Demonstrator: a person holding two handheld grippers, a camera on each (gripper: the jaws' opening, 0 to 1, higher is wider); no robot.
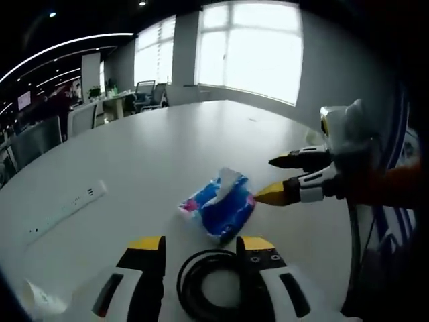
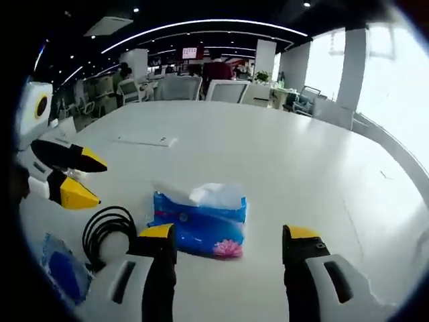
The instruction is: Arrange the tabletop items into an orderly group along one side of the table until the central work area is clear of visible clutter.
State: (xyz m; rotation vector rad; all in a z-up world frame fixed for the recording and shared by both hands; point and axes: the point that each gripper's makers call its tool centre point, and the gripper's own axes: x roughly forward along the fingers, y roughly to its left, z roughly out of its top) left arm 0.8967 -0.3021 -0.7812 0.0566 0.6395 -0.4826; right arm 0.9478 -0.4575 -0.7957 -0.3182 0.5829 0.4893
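Observation:
A blue tissue pack (image 1: 218,204) with a white tissue sticking out lies on the white table (image 1: 167,141). In the right gripper view the tissue pack (image 2: 198,221) sits just ahead of my right gripper (image 2: 229,235), whose jaws stand wide open and hold nothing. A black coiled cable (image 1: 208,285) lies on the table between the open jaws of my left gripper (image 1: 202,248). The right gripper (image 1: 265,178) comes in from the right, its lower yellow tip close to the pack. From the right gripper view, the left gripper (image 2: 100,182) hovers open near the cable (image 2: 107,231).
A white power strip (image 1: 67,211) lies left of the pack. A flat blue item (image 2: 64,272) rests near the table edge by the cable. A sheet of paper (image 2: 144,141) lies farther out. Office chairs (image 2: 228,90) line the far edge; windows (image 1: 251,50) stand beyond.

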